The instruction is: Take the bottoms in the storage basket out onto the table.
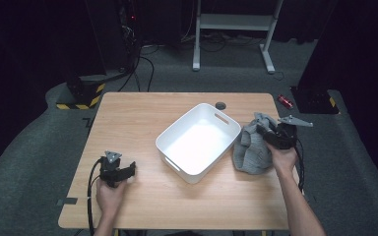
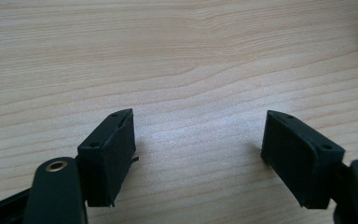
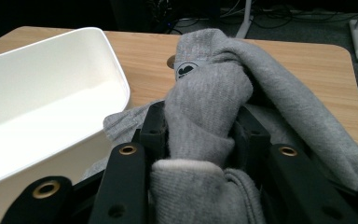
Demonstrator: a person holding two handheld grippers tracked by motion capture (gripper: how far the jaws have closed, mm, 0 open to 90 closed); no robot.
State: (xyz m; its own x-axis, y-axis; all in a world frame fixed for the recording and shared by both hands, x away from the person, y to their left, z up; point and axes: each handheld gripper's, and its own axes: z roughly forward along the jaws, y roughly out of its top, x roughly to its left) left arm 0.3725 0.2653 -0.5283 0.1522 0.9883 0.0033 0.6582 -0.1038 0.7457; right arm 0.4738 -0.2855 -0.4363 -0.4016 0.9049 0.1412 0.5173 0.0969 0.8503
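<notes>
Your right hand-held gripper (image 1: 268, 132) is clamped on a bunched fold of the grey garment (image 1: 252, 147), at the right side of the worktop (image 1: 142, 118). In the right gripper view the two black jaws press in on the knitted cloth (image 3: 205, 107) from both sides, and a thick roll of it stands up between them. A small round label shows near the top of that fold. The rest of the garment lies in a heap on the worktop under your hand, just beside the right-hand wall of the white bin (image 1: 197, 140), whose rim and pale inside appear at the left of the right gripper view (image 3: 51, 88).

Your left hand-held gripper (image 1: 130, 169) rests low on the near left part of the worktop, well apart from the bin. Its jaws stand wide apart with bare wood (image 2: 191, 93) between them and nothing in their grasp.
</notes>
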